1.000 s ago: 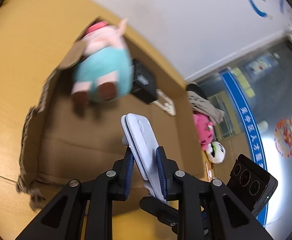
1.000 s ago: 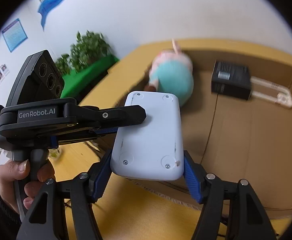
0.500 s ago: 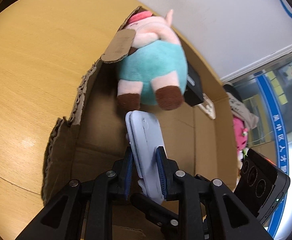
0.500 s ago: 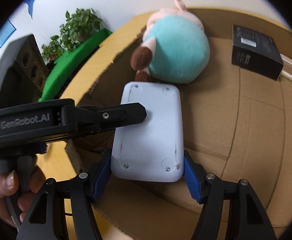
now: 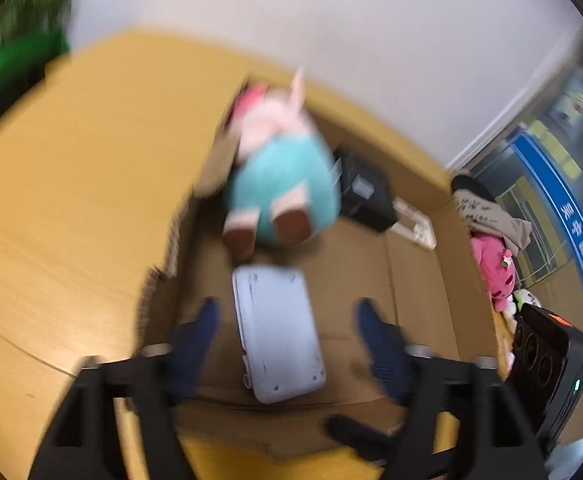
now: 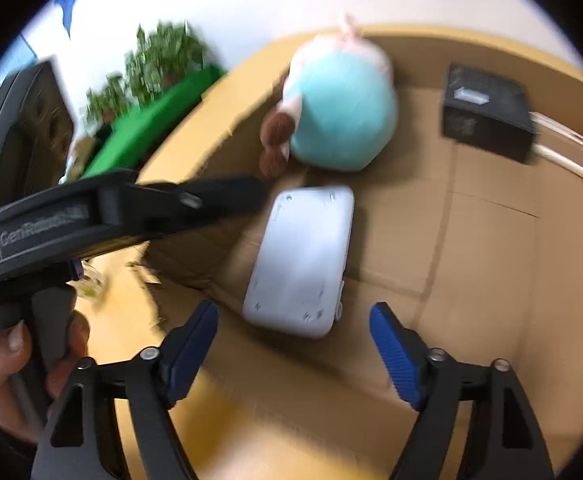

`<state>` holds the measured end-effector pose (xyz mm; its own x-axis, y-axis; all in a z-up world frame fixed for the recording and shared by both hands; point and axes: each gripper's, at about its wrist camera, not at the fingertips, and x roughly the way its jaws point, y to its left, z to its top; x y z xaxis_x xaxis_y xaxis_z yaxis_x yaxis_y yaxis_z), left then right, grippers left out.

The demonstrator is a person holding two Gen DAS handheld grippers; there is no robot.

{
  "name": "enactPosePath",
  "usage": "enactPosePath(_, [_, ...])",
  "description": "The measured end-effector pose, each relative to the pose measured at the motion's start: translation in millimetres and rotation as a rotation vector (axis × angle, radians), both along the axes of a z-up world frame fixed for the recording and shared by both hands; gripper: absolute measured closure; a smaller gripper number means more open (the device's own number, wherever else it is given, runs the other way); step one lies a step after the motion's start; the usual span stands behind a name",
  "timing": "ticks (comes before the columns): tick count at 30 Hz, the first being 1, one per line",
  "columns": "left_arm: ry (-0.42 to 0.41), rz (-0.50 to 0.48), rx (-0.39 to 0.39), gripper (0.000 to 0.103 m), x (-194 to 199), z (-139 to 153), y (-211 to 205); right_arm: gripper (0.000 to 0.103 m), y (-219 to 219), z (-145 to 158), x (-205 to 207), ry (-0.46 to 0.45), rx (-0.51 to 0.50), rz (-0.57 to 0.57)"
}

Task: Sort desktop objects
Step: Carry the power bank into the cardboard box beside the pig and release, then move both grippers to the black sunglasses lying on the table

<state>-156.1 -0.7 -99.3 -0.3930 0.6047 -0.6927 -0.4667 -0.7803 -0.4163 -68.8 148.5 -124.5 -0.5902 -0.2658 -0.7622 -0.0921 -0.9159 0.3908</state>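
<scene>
Change: both claws are letting go of the white device [image 6: 301,260], which a second ago was clamped between them.
Device: lying flat in the cardboard box [image 6: 491,264], just beside the plush toy [image 6: 341,112].
Left claw [image 5: 287,344]: opening, nothing gripped.
Right claw [image 6: 293,344]: opening, pads clear.
Advice: withdrawing straight upward is avoiding snagging the device.

A plain white wall [image 5: 331,20] rises behind a light wooden table [image 5: 71,168]; green leafy plants [image 6: 159,60] stand along a green ledge [image 6: 151,128] at the table's far left corner; to the right, a white baseboard [image 5: 503,120] meets a dark glass partition [image 5: 563,128] crossed by a blue band with white characters [image 5: 579,248]; blue markings [image 6: 67,4] show high on the wall; even daylight fills the room
</scene>
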Motion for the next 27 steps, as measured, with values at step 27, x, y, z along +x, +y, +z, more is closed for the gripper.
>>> enactPosePath(27, [0.457,-0.100,-0.023,0.000,214,29,19,0.021,33,35,204,0.242,0.275,-0.246])
